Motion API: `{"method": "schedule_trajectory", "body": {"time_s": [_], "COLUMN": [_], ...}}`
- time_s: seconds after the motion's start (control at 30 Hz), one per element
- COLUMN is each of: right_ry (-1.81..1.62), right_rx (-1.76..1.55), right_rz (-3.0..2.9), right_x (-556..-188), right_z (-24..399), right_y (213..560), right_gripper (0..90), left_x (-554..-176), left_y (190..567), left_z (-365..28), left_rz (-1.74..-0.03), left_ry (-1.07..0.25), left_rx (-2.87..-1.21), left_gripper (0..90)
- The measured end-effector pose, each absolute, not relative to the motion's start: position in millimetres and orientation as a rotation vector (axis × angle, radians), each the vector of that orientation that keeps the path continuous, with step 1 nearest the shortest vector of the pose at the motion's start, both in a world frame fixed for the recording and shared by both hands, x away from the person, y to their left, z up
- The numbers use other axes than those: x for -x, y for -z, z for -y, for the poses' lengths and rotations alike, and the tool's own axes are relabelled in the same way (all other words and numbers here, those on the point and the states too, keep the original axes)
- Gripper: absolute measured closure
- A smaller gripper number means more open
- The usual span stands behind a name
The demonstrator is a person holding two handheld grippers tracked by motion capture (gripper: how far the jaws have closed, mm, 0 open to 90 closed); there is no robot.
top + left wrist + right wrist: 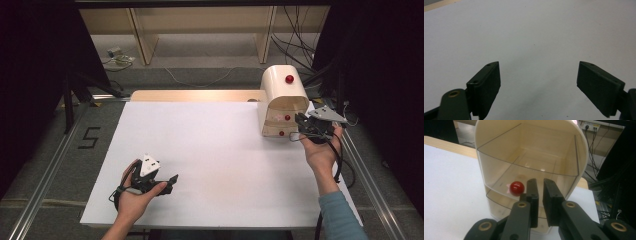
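Right gripper (539, 188), nearly closed with a slim gap and grasping nothing, fronts the cream drawer cabinet's (531, 147) red knob (517, 188) mid-frame. At the high view's lower left, the left gripper (537, 82) hangs released over the white tabletop (534, 32).

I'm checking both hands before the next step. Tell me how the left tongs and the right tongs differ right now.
The left tongs stand wide open; the right tongs are nearly closed, with a narrow gap and nothing between them.

The left tongs hover over the bare white tabletop, far from anything; the right tongs sit at the front of the cream drawer box, beside a red knob.

Both have flat black jaws and are held in a hand.
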State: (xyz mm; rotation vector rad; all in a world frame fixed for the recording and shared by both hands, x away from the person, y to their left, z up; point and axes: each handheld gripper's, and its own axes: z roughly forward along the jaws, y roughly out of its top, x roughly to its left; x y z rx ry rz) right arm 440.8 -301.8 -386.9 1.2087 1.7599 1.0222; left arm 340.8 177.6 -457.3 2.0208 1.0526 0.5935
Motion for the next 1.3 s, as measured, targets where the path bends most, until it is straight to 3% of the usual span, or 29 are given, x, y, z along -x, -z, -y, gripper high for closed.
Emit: {"method": "schedule_trajectory", "body": {"time_s": [0.33, 0.77, 1.3], "right_ry": [-1.030, -1.099, -1.182], "right_rx": [-1.198, -1.221, -1.113], "right_rz": [-1.775, -1.860, -2.048], "right_x": [-435, -418, -388], "right_z": [299, 294, 270], "right_y": [385, 383, 408], "right_gripper": [71.8, 43.6, 22.4], "left_x": [-341, -341, -340], "left_y": [457, 457, 458], "left_z": [-178, -178, -178], "left_rz": [-1.053, -1.054, -1.057], "left_ry": [-0.593, -0.592, -0.592], "left_rx": [-2.020, -2.016, -2.013], "left_gripper": [19.1, 19.1, 19.1]}}
